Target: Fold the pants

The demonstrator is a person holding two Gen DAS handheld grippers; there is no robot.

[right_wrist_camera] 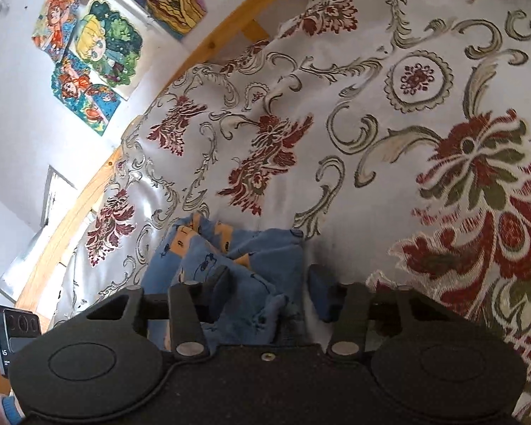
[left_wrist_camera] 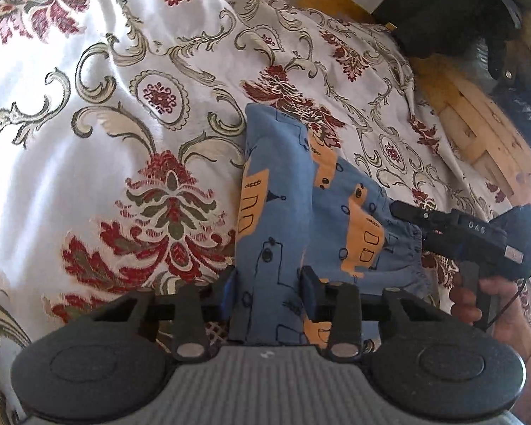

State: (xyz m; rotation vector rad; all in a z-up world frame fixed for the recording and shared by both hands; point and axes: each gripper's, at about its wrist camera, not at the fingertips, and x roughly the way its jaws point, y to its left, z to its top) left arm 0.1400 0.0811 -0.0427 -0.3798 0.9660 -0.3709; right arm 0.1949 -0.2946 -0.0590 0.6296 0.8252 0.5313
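A bed covered by a white bedspread [left_wrist_camera: 131, 71] with red-and-olive floral scrollwork fills both views; a pale wooden bed frame [right_wrist_camera: 209, 46] runs along its far edge, with colourful cartoon pictures [right_wrist_camera: 99, 35] on the white wall beyond the frame. The blue pants [left_wrist_camera: 293, 191] with orange vehicle prints lie on the bedspread near the frame, partly folded. On the side of the pants away from the frame the bedspread stretches wide and bare. The left gripper [left_wrist_camera: 269, 290] has its jaws spread, a pant leg lying between them. The right gripper [right_wrist_camera: 269, 290] is spread too, straddling the bunched waistband. A dark bag [left_wrist_camera: 478, 7] sits past the frame.
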